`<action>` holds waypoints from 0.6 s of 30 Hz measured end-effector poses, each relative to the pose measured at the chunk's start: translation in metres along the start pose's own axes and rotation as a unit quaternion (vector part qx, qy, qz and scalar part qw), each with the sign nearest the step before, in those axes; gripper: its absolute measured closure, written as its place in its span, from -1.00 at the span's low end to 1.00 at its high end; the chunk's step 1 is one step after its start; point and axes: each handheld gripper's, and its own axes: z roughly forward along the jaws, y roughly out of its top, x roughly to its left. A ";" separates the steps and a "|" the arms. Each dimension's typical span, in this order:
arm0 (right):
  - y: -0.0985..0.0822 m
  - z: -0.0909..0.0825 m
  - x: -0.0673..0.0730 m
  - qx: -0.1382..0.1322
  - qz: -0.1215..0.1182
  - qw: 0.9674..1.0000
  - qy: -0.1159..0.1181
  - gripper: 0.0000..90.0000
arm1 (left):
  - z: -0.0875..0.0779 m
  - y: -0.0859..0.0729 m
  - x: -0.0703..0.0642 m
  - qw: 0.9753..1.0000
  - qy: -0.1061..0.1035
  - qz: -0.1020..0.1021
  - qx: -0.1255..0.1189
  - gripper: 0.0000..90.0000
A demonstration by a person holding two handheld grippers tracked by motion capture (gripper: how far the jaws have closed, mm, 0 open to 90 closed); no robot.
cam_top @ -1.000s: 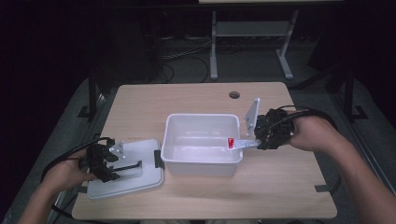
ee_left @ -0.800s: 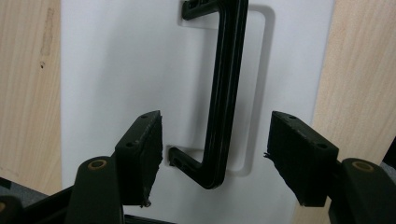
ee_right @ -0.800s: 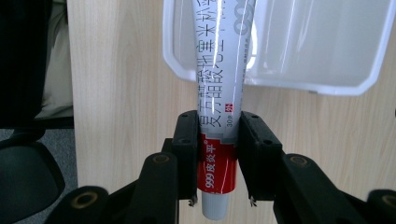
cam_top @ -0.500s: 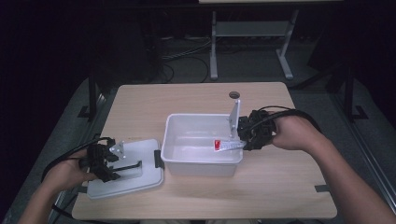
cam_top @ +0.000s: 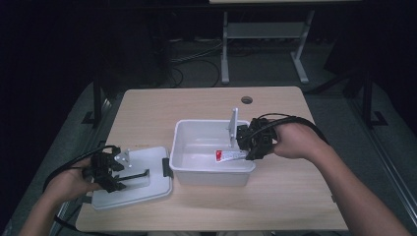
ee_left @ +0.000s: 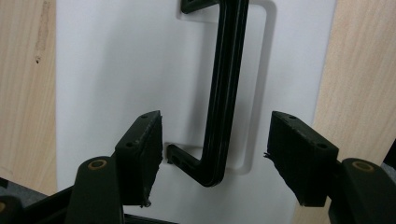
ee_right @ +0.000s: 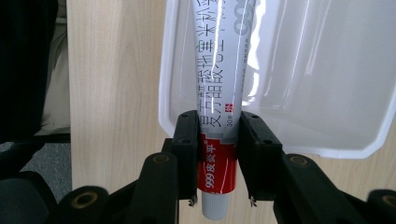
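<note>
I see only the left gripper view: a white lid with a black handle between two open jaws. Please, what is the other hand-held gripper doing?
Observer: The right hand-held gripper is shut on a tube, white with a red band, and holds it over the white bin.
Operator: Is the tube already lying inside the bin?
Observer: Not yet. In the right gripper view its cap end is between the jaws and the rest reaches out above the bin's inside.
Operator: And where is my lid relative to this bin?
Observer: The lid lies flat on the table, just left of the bin. The left hand-held gripper is open over its handle.
</note>
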 end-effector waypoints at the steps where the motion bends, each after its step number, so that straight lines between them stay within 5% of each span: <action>1: 0.002 0.001 0.000 0.000 -0.002 1.000 -0.001 0.53 | 0.000 0.000 0.000 1.000 0.000 0.000 0.000 -0.22; 18: 0.022 0.014 -0.006 -0.001 -0.002 1.000 0.008 0.53 | 0.001 -0.001 0.000 1.000 -0.002 0.000 -0.004 -0.22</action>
